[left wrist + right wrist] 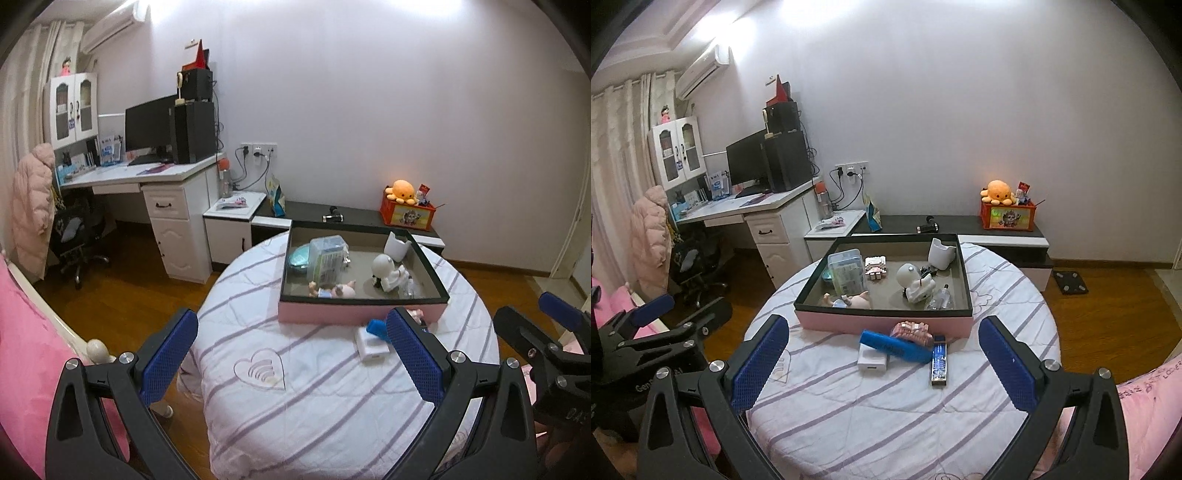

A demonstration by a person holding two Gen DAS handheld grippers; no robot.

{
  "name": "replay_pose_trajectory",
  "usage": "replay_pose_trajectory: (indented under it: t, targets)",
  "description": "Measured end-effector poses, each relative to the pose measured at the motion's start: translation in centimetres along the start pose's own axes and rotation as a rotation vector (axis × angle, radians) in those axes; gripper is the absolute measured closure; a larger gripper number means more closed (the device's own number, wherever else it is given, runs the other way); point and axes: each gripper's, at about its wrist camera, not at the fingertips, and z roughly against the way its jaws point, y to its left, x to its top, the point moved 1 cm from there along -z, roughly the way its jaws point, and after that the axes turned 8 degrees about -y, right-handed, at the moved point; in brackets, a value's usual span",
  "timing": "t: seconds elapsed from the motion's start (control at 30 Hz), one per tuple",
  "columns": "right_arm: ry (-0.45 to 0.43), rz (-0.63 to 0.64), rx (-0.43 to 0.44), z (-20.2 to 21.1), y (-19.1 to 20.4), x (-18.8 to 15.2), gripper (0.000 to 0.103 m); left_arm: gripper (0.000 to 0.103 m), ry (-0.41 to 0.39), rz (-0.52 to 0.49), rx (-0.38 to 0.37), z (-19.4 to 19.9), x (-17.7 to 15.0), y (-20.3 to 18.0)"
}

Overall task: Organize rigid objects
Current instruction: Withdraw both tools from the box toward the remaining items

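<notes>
A pink box with a black rim sits on the round striped table and holds several small toys and containers. In front of it lie a white charger box, a blue case, a pink block toy and a blue stick-shaped pack. My right gripper is open and empty, just short of these items. My left gripper is open and empty, to their left. The right gripper shows at the left wrist view's right edge.
A white desk with monitor and office chair stands at the left. A low dark cabinet with an orange toy box is behind the table. Pink bedding lies at the left and at the lower right.
</notes>
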Motion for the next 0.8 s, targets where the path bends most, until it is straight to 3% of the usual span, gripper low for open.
replay_pose_trajectory:
  t: [0.4,0.8]
  targets:
    - [-0.039,0.037,-0.053,2.7,0.9,-0.3,0.000,0.000,0.011,0.001,0.004,1.3,-1.5,0.1]
    - [-0.043,0.033,-0.051,3.3,0.6,-0.2,0.000,0.000,0.014,-0.010,0.002,1.9,-1.8,-0.3]
